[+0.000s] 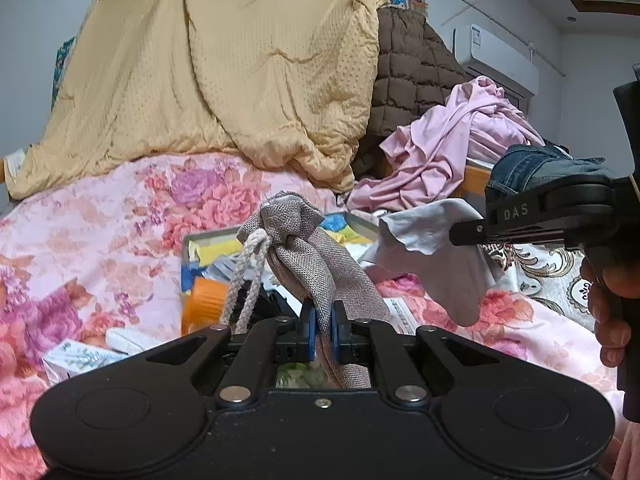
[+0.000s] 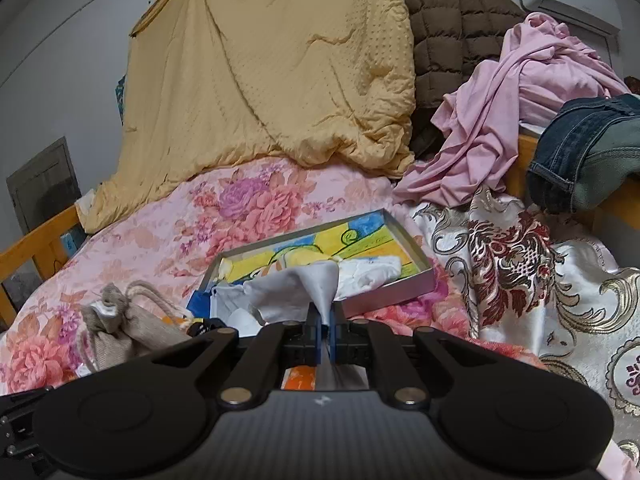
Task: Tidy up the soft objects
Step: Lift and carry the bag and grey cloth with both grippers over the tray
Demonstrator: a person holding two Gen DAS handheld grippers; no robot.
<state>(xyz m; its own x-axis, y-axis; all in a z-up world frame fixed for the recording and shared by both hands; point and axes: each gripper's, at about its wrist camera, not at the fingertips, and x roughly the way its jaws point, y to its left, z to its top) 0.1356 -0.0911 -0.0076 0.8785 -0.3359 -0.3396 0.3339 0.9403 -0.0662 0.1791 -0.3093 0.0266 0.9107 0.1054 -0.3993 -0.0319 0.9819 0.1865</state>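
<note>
My left gripper (image 1: 323, 314) is shut on a grey-brown woven drawstring bag (image 1: 304, 248), which stands up from between the blue pads with its white cord hanging on the left. The same bag (image 2: 120, 328) shows at the lower left of the right wrist view. My right gripper (image 2: 325, 316) is shut on a pale grey cloth (image 2: 316, 280) that rises from its pads and drapes leftward. In the left wrist view that cloth (image 1: 432, 248) hangs from the right gripper (image 1: 456, 236), which reaches in from the right with a hand on its handle. Both grippers are above a floral bed.
A shallow grey box (image 2: 400, 292) with a colourful picture inside lies on the pink floral sheet (image 2: 248, 204). Behind it are a yellow quilt (image 2: 280, 64), a brown puffer jacket (image 2: 452, 28), a pink garment (image 2: 500, 112) and jeans (image 2: 588, 152). Brocade cloth (image 2: 512, 264) covers the right.
</note>
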